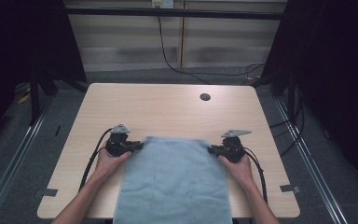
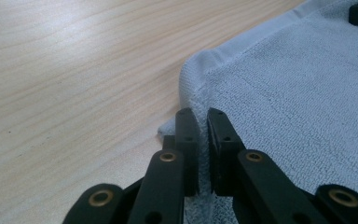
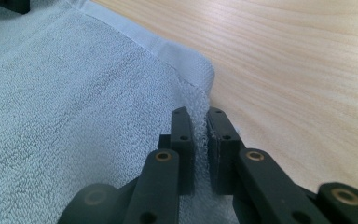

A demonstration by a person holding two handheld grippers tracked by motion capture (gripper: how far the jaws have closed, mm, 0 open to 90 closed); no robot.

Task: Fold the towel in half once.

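A light blue towel (image 1: 175,179) lies flat on the wooden table (image 1: 168,109), hanging over the near edge. My left gripper (image 1: 139,146) pinches the towel's left edge near its far corner; in the left gripper view the towel (image 2: 284,93) runs between the closed jaws of that gripper (image 2: 202,119). At the right edge near the far corner, my right gripper (image 1: 210,150) is shut on the cloth; the right gripper view shows the towel (image 3: 74,107) squeezed between the jaws of the gripper (image 3: 200,119).
A round cable hole (image 1: 205,97) sits in the far right part of the table. Black cables (image 1: 182,67) trail across the floor behind it. Metal rails (image 1: 21,140) run along the floor on both sides.
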